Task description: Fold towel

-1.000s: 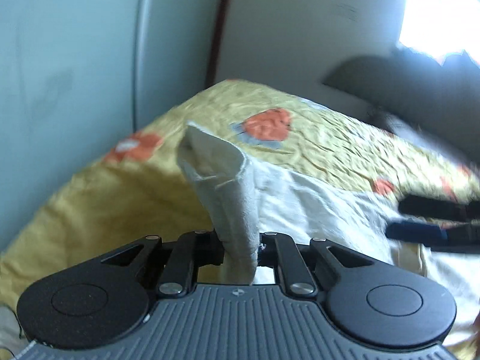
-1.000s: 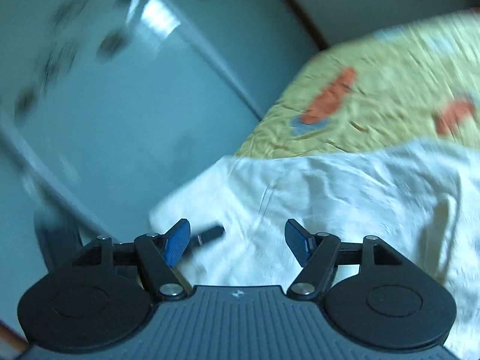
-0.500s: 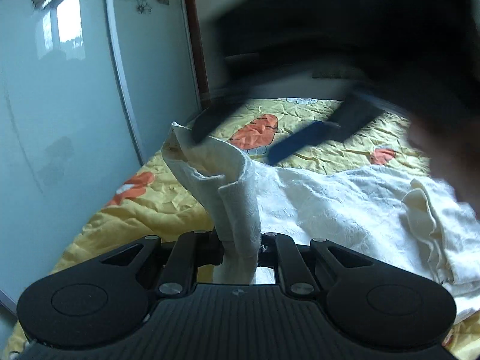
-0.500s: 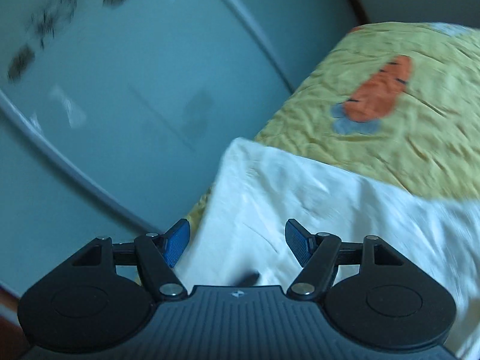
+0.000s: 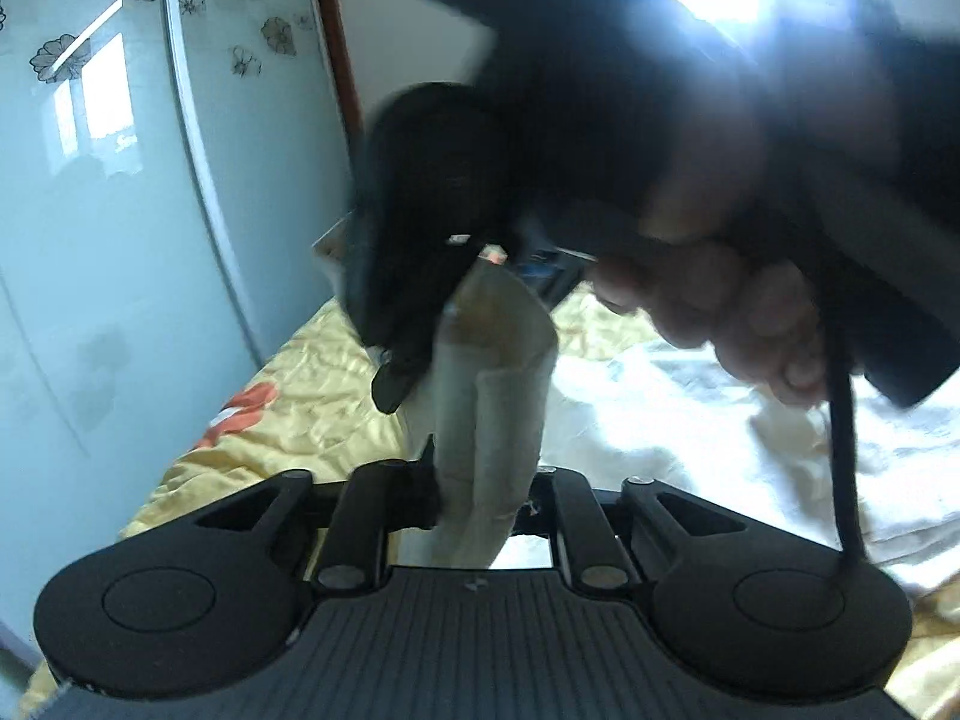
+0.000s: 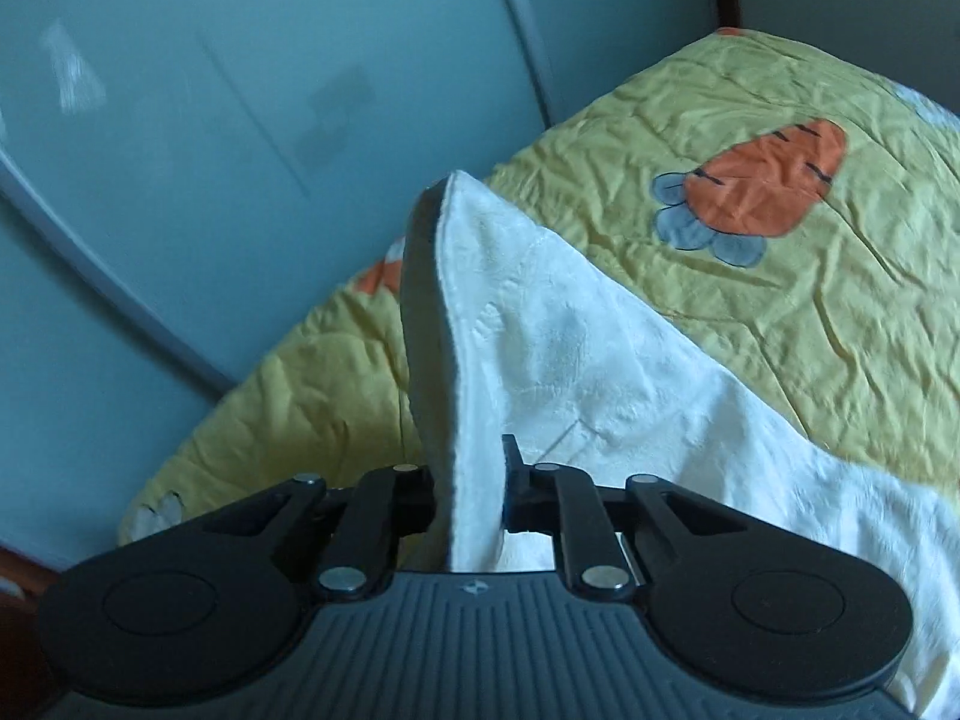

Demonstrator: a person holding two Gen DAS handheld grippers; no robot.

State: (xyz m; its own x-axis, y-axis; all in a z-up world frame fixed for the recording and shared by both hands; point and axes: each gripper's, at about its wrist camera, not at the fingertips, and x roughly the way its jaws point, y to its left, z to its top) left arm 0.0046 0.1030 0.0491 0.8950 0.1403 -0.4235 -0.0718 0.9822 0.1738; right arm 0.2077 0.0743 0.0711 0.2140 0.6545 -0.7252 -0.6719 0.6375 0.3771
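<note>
A cream-white towel (image 5: pixel 690 414) lies on a yellow bedspread (image 5: pixel 300 402). My left gripper (image 5: pixel 483 495) is shut on a bunched corner of the towel (image 5: pixel 498 396) that rises upright from its jaws. In the right wrist view, my right gripper (image 6: pixel 471 495) is shut on another towel edge (image 6: pixel 540 330), which stands up as a pointed fold and trails off to the lower right. The right gripper's dark body (image 5: pixel 432 210) and the hand (image 5: pixel 720 312) holding it fill the upper part of the left wrist view, just above the left-held corner.
The yellow bedspread (image 6: pixel 780 276) carries orange carrot prints (image 6: pixel 762 186). A pale glass sliding door with flower decals (image 5: pixel 120 180) runs close along the bed's left side. A black cable (image 5: pixel 840 432) hangs from the right gripper. A bright window glares at upper right.
My right gripper was open over the towel; now it is shut on a towel edge and lifted. It has come close over the left gripper, which still holds its corner.
</note>
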